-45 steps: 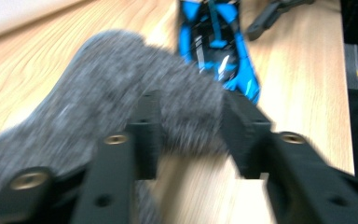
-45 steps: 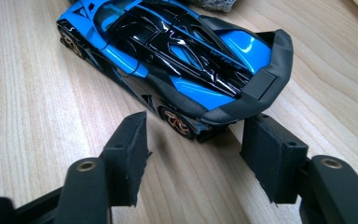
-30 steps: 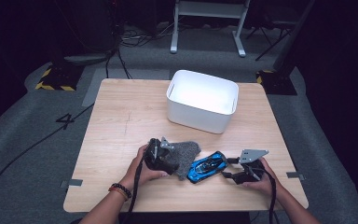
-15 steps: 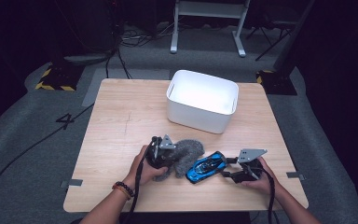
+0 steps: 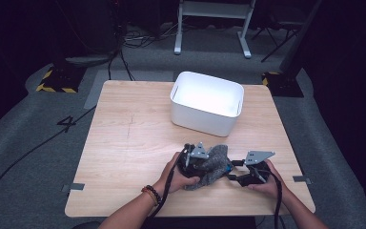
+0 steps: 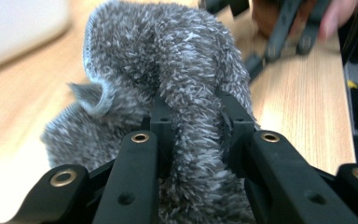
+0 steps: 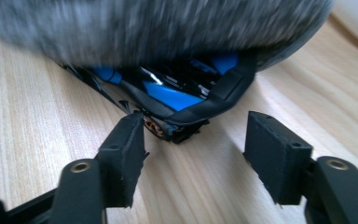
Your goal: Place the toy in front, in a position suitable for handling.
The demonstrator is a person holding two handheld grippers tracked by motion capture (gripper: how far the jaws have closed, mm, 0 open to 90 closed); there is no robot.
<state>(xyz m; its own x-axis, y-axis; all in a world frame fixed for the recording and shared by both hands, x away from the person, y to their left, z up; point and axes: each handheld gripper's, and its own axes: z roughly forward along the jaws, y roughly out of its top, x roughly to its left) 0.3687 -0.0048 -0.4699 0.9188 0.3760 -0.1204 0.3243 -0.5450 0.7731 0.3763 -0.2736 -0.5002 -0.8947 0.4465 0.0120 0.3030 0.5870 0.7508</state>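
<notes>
A grey fuzzy cloth [image 5: 215, 164] lies bunched at the table's front edge. It drapes over a blue toy car [image 5: 227, 168], of which a sliver shows. My left gripper [image 5: 206, 166] is shut on a fold of the cloth [image 6: 168, 70]; its jaws clamped down within the last second and have just eased slightly. My right gripper [image 5: 233, 177] stands open at the car's end, its jaws having just been opening a little. In the right gripper view the car's [image 7: 177, 95] black-edged tail sits just ahead of the right gripper [image 7: 196, 135], under the cloth [image 7: 144, 28].
A white bin [image 5: 190, 81] stands at the back middle of the wooden table [image 5: 124, 143]. The table's front edge runs close under both hands. Cables and a metal stand lie on the floor beyond.
The left gripper has shut on the grey cloth and carried it to the right, so it now covers most of the blue car. The right hand has stayed put.
</notes>
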